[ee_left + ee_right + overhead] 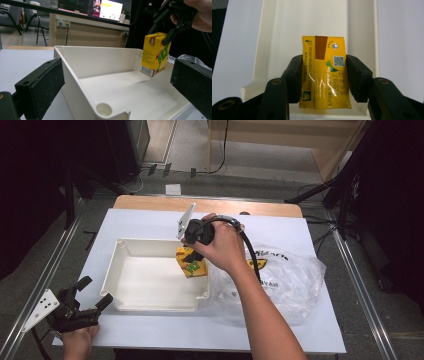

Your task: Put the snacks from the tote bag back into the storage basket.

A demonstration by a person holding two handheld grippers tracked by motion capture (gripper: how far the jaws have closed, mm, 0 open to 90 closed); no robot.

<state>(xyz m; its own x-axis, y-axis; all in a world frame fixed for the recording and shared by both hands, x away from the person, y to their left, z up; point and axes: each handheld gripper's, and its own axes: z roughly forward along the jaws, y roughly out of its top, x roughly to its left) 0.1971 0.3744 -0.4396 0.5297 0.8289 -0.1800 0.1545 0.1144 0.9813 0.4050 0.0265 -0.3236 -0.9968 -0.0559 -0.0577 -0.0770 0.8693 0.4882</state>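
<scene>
I read green letters "VLT" on the side of the yellow drink carton (pixel 155 53), with a barcode low on it; its top carries a QR code and a printed date line too blurred for me to make out

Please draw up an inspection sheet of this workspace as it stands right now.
Surface: white sheet laid over a wooden table.
Job's things: yellow drink carton held above the floor of the white tray, near its right wall; tray otherwise holds nothing.
Clutter: clear plastic bag with dark print, lying right of the tray.
Grippers: right gripper shut on the carton, jaws pressing its two sides; left gripper open, resting off the tray's near-left corner, holding nothing.
Cables: black cable trails from the right gripper along the forearm; more cables on the floor beyond.
Surroundings: dark stands at both sides, wooden furniture and monitors behind.
</scene>
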